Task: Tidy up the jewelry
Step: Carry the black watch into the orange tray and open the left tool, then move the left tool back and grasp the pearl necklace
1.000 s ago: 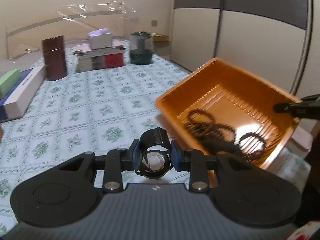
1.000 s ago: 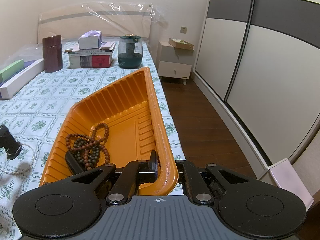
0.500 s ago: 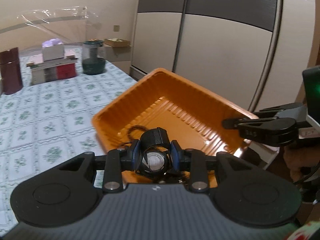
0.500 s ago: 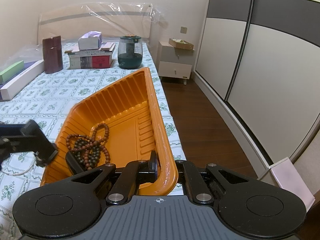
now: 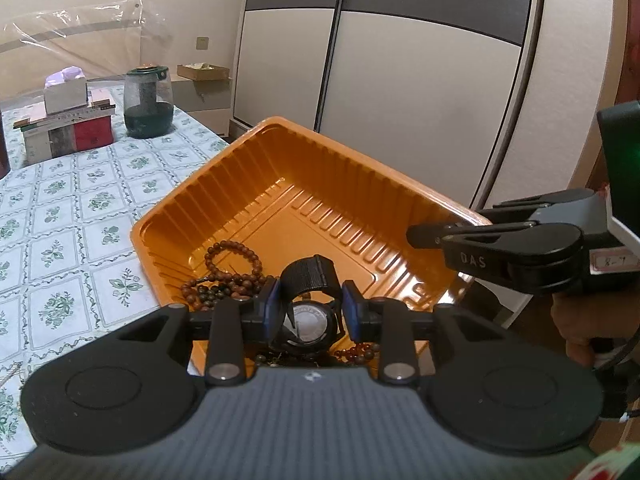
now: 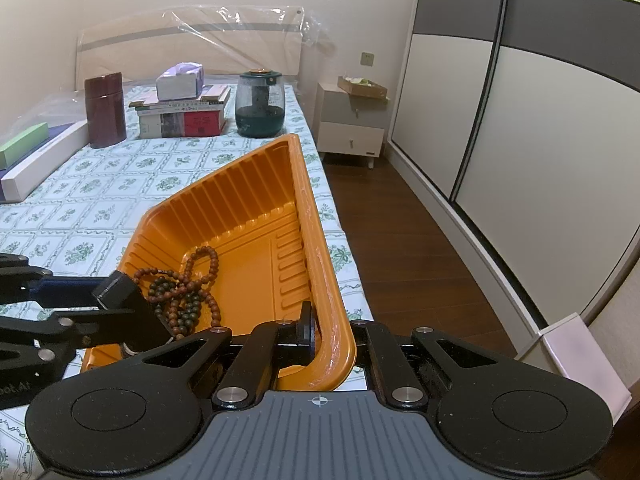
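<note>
My left gripper (image 5: 311,310) is shut on a black wristwatch (image 5: 308,322) with a looped black strap and holds it over the near end of an orange ribbed tray (image 5: 320,216). Brown bead bracelets (image 5: 228,276) lie in the tray below it. My right gripper (image 6: 326,334) is shut on the tray's rim (image 6: 320,264) at its near right corner and holds the tray tilted. In the right wrist view the left gripper (image 6: 116,292) reaches in from the left over the beads (image 6: 188,292). The right gripper also shows in the left wrist view (image 5: 436,236).
The tray sits at the right edge of a bed with a green-flowered sheet (image 6: 100,208). At the far end stand a dark red canister (image 6: 105,109), stacked books with a tissue box (image 6: 184,114) and a dark glass jar (image 6: 261,104). Wood floor (image 6: 400,248) and wardrobe lie right.
My left gripper has carried the watch from over the bed sheet rightward to above the tray's near end. The right gripper and the tray have stayed put.
</note>
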{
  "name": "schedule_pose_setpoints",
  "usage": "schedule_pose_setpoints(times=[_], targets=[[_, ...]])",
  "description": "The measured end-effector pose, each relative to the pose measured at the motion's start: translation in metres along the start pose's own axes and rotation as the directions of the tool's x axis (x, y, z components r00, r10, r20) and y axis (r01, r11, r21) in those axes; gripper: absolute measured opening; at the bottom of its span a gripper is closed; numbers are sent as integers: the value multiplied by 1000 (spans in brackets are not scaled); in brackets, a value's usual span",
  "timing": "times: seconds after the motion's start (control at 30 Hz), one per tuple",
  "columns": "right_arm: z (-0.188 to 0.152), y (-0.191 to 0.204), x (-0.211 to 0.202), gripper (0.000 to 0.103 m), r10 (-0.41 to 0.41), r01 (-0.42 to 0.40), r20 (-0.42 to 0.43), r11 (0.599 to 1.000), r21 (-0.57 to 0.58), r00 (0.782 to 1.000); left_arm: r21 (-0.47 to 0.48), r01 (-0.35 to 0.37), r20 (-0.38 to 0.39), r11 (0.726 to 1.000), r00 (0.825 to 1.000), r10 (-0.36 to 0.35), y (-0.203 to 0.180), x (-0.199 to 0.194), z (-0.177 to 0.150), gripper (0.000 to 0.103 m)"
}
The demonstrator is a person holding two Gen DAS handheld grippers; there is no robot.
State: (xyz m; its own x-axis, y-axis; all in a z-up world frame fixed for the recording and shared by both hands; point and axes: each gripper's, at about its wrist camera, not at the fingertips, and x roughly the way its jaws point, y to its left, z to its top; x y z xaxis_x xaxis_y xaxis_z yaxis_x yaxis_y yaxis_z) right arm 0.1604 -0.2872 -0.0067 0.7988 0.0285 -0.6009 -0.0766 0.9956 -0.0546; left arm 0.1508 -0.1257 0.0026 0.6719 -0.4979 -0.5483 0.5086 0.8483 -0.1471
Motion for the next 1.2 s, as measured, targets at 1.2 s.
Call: schedule_pose_setpoints(times=[1.2], targets=[[-3, 1, 2, 6, -2, 2, -3, 1000, 0, 1000, -120, -237, 10, 964, 971, 240, 73, -69, -40, 40]])
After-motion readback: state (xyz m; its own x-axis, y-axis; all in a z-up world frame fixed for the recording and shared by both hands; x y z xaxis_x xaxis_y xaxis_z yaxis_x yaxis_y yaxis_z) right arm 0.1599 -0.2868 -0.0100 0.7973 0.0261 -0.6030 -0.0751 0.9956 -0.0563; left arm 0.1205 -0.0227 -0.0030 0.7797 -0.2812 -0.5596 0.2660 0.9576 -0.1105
